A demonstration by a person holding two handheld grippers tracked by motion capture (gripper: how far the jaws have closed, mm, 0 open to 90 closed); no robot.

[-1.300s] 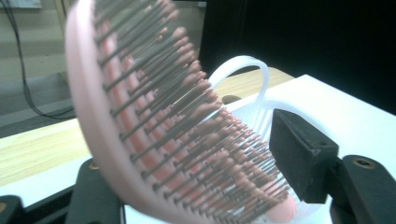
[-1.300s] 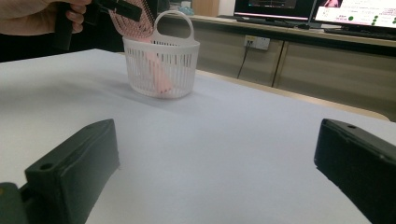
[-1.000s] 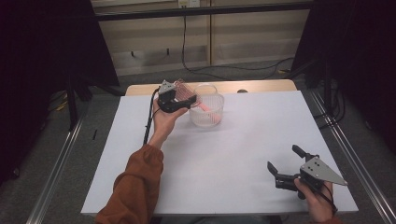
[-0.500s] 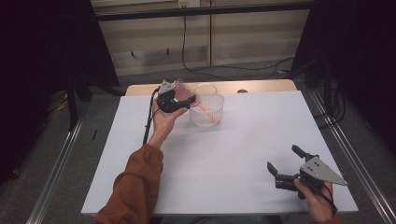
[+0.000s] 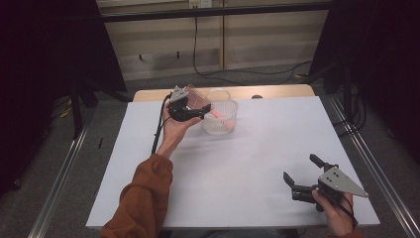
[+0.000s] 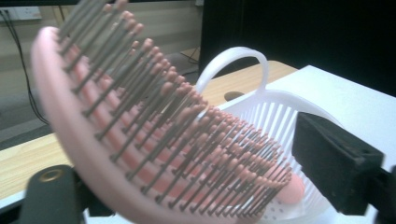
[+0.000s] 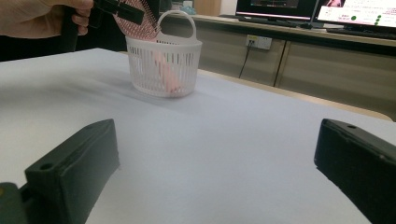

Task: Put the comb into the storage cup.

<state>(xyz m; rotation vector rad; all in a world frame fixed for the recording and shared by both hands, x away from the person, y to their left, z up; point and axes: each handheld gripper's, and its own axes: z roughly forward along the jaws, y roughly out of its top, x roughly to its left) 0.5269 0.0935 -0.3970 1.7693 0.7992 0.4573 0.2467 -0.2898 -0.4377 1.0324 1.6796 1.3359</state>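
Left tongs (image 5: 194,112) grasp the pink hairbrush (image 6: 154,140), handle inside the basket (image 5: 221,121); right tongs (image 5: 301,174) rest released; lowering should go slowly.

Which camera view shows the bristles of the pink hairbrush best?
The left gripper view: the hairbrush is close, every bristle distinct, its handle end in the basket. The high view shows it small beside the left hand-held gripper. The right gripper view shows it far off, partly behind the basket wall.
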